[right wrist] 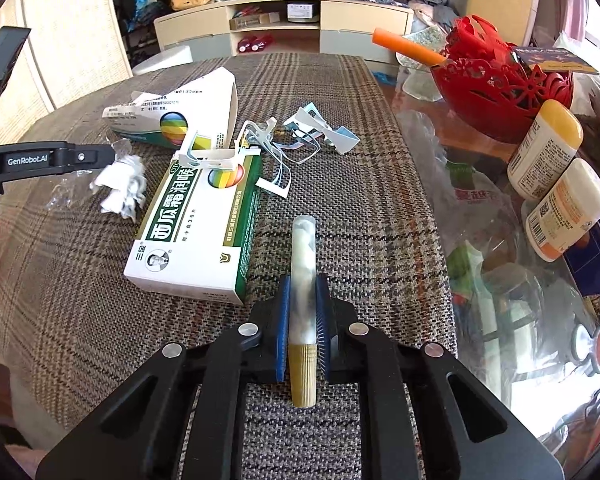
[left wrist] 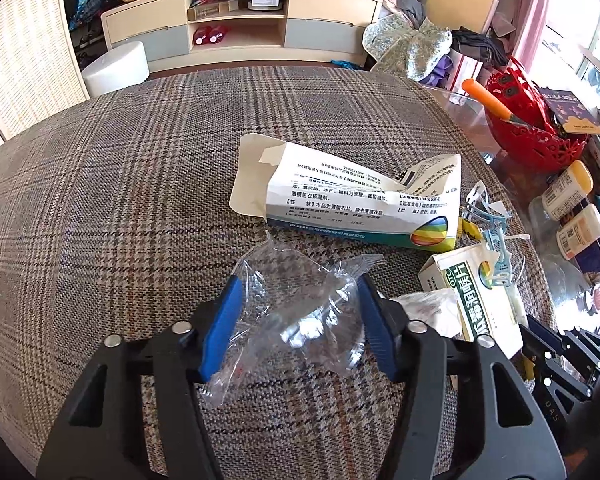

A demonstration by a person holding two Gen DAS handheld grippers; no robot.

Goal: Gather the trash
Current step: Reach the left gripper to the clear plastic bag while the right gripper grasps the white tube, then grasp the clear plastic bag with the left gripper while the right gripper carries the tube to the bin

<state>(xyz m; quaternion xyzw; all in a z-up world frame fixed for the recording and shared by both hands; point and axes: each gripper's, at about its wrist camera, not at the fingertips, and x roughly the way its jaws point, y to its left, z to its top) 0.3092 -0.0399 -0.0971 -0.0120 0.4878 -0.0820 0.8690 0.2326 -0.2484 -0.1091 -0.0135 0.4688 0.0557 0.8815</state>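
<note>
My left gripper [left wrist: 298,292] is open, its blue pads on either side of a crumpled clear plastic wrapper [left wrist: 296,312] lying on the plaid cloth [left wrist: 120,200]. My right gripper [right wrist: 303,296] is shut on a clear tube with a tan cap [right wrist: 303,276], held just above the cloth. Other trash lies on the cloth: a torn white medicine box [left wrist: 352,200], a green-and-white medicine box [right wrist: 200,232], crumpled white paper [right wrist: 120,188] and white and blue plastic scraps [right wrist: 300,136]. The left gripper also shows in the right wrist view [right wrist: 100,156].
A red openwork basket [right wrist: 500,92] with an orange-handled tool stands on the glass table at the right, beside two yellow-capped bottles [right wrist: 548,148]. A clear plastic bag [right wrist: 480,220] lies on the glass. A TV cabinet [left wrist: 240,24] and white stool [left wrist: 116,66] stand beyond.
</note>
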